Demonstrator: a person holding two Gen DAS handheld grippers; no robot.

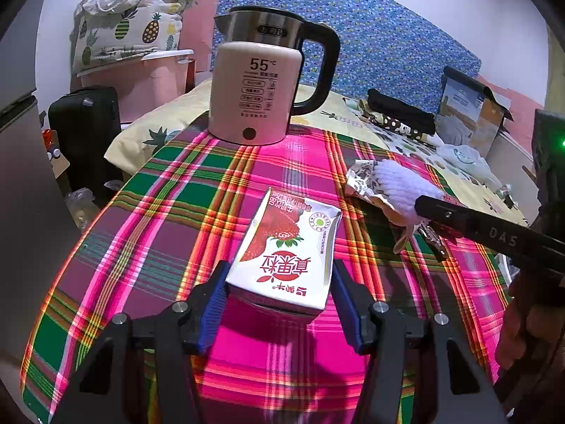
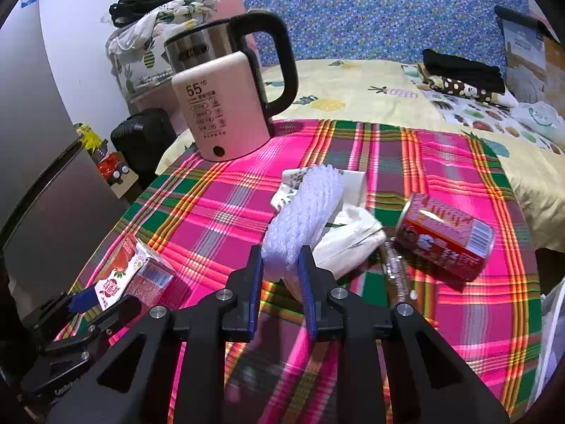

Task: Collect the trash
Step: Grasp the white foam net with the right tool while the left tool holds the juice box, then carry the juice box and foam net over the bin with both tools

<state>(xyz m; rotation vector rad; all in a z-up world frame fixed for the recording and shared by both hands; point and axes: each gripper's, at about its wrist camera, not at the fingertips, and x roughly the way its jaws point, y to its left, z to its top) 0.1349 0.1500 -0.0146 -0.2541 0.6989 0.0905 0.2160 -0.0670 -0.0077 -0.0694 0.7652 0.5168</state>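
Both tools were built alike. The left gripper (image 1: 279, 300) had a matte black frame of angular linkage arms with triangular cut-outs, pinned by round silver screws (image 1: 180, 306), and each finger carried a ribbed blue pad (image 1: 216, 304) on its inner face. The right gripper (image 2: 280, 279) showed the same black arms, silver pivot screws (image 2: 224, 295) and flat blue pads (image 2: 306, 289). Seen from the left camera, its black finger bore pale lettering reading "SAO" upside down, a small green light glowed on its body, and the person's bare right hand (image 1: 522, 332) showed beneath it.
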